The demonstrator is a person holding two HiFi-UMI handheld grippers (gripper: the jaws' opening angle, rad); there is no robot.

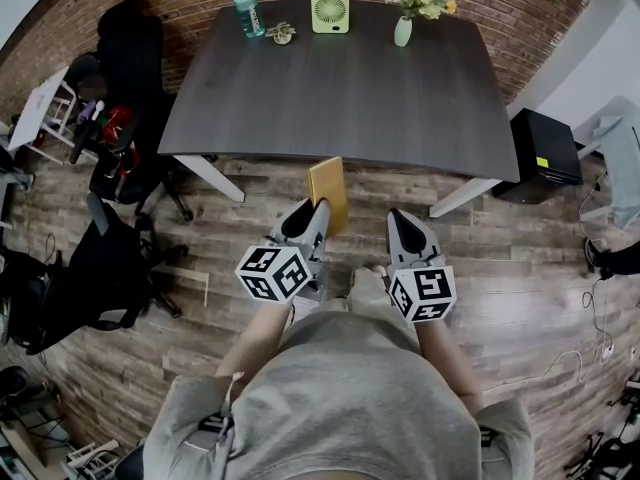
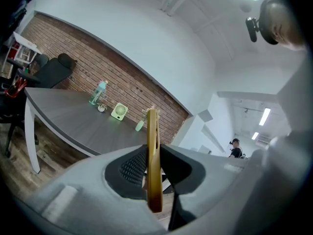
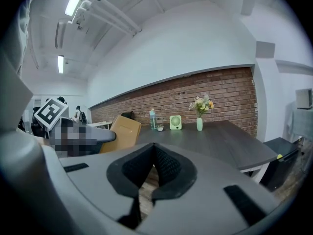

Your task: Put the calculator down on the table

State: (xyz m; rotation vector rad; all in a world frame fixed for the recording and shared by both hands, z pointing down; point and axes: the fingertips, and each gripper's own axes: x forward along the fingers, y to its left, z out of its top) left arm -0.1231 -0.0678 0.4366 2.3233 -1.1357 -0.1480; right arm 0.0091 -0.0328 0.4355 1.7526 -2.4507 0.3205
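Left hand-held gripper (image 1: 316,212) pinches the calculator (image 1: 328,188) before the table (image 1: 340,93); right hand-held gripper (image 1: 401,218) pressed together.

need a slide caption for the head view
Left gripper holds a flat yellow calculator before the dark wooden table; right gripper shut, empty.

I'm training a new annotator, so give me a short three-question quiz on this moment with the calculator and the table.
1. True or false: the calculator already lies on the table.
2. Which hand-held gripper grips the calculator? A: left. B: right. C: neither.
3. Fill in: at the table's far edge, the green ____ stands between the bottle and the vase.
Key: 1 false, it is held over the floor, short of the table's near edge. 2 A, the left hand-held gripper is shut on it. 3 fan.
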